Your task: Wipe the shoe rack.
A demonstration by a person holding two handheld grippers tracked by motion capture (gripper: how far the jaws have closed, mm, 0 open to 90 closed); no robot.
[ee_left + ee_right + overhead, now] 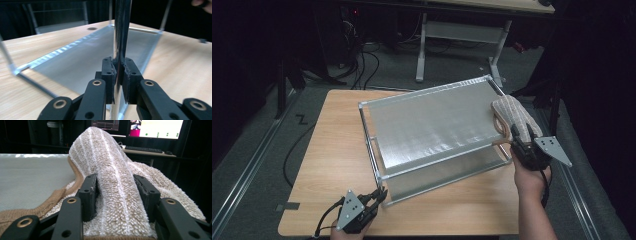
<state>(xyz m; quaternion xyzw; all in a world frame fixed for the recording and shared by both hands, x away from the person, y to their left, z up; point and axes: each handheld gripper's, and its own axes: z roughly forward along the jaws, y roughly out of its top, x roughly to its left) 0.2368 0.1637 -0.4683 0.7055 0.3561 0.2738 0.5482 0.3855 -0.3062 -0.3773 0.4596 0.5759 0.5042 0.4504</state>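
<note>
The wooden table (332, 165) carries a two-tier metal rack (432, 127), its frame of thin silver bars and its shelves of pale grey mesh sheet. The rack sits slanted across the table, its far right corner at the table's right edge, while bare wood lies open to the left and along the near side. Much of the lower shelf is hidden under the upper one in the high view, and the room beyond the table is too dark to read.

A folded towel (514, 120) (beige, fluffy, with lighter stripes) lies on the right end of the upper shelf, partly overhanging that edge. Its far side is hidden behind its own hump in the right gripper view.

The right gripper (523, 139) has its jaws either side of a raised ridge of the towel (117, 192), pads pressing into the pile. Its forearm enters from the bottom edge, cut off there.

The left gripper (379, 195), at the table's near edge, is clamped tight on the rack's near-left upright post (120, 37); its hand is mostly cut off.
</note>
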